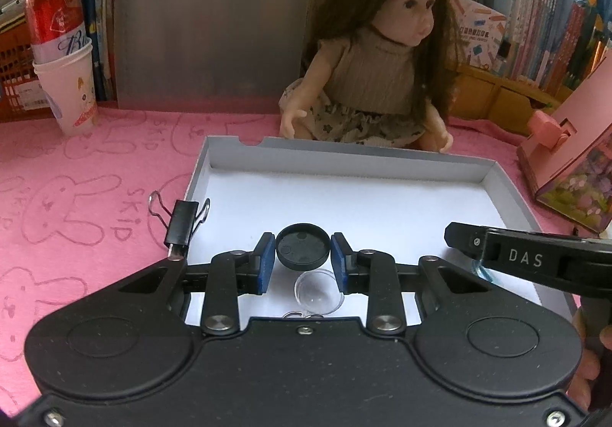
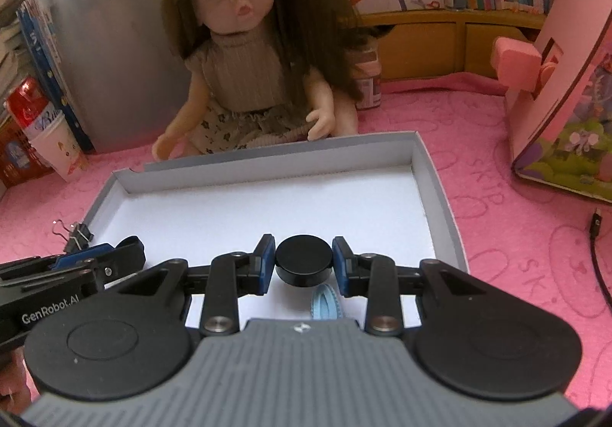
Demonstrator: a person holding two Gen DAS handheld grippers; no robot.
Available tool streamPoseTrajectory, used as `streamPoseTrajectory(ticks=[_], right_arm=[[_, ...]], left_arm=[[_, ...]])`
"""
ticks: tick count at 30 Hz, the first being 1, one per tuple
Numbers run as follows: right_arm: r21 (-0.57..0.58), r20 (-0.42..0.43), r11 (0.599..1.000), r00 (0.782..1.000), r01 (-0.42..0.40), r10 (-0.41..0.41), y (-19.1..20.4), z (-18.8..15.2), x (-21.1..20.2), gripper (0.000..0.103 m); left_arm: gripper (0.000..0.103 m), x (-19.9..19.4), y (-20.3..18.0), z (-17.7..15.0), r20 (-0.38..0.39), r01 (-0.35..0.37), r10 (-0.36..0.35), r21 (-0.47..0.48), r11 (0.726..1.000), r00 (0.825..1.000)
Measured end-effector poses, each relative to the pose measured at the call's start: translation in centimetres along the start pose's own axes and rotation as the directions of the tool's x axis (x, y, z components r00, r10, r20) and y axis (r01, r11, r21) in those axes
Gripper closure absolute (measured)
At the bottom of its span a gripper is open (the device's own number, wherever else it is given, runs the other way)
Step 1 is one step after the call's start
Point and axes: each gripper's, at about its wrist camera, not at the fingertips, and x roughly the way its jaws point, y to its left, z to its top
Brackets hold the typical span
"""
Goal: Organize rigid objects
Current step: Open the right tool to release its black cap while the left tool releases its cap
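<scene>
A shallow white box lid with a grey rim (image 1: pixel 344 155) (image 2: pixel 440 197) lies on the pink cloth. My left gripper (image 1: pixel 303 241) is shut on a black round cap (image 1: pixel 303 249), hollow side towards the camera, over the lid's near left part. Below it lie a clear plastic dome (image 1: pixel 317 291) and small metal rings (image 1: pixel 302 315). My right gripper (image 2: pixel 304 247) is shut on a solid black disc (image 2: pixel 304 264) over the lid's near edge. A light blue ring (image 2: pixel 325 306) lies under it. A black binder clip (image 1: pixel 183 224) (image 2: pixel 76 233) sits just outside the lid's left rim.
A doll (image 1: pixel 382 63) sits behind the lid. A red can in a paper cup (image 1: pixel 61 44) stands at the back left. A pink toy house (image 2: pixel 566 82) stands to the right, with a black cable (image 2: pixel 596 243) on the cloth near it. Books line the back.
</scene>
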Motion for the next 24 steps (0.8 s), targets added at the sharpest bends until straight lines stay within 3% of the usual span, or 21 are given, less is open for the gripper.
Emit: streamPoseTrajectory(ticks=[24], right_arm=[[-0.052,0.002,0.999,1.000,0.010,-0.010,0.67,-0.54,0.30,0.063]], left_arm=[[0.073,0.83,-0.37,-0.83,-0.004,-0.026,0.026,0.022,0.999,1.000]])
